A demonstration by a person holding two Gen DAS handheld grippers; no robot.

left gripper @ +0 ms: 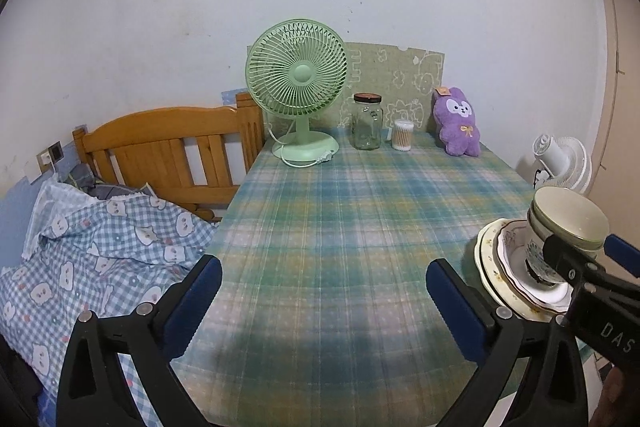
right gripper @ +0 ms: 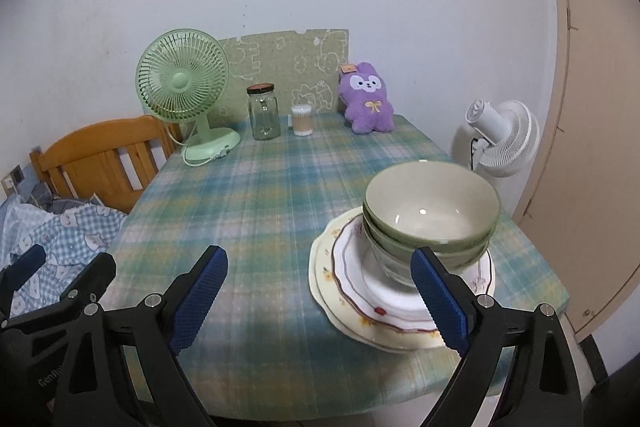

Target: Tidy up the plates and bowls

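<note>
Right wrist view has the stack sitting near the counter's [right gripper: 256, 195] right front edge: green bowls [right gripper: 432, 211] nested on a white plate [right gripper: 360, 279], which lies on a bigger cream floral plate [right gripper: 324, 267]. Looks like three bowls, hard to count though. Right gripper [right gripper: 320, 303] is spread wide, nothing in it, one finger just in front of the bowls. Left gripper [left gripper: 324, 303] is wide and empty too, over bare plaid cloth. Green desk fan [right gripper: 182, 95] at the back.

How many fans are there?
2. The green fan stands on the table at its far left corner, beside the glass jar. The white fan stands off the table, past its right edge, near the door.
</note>
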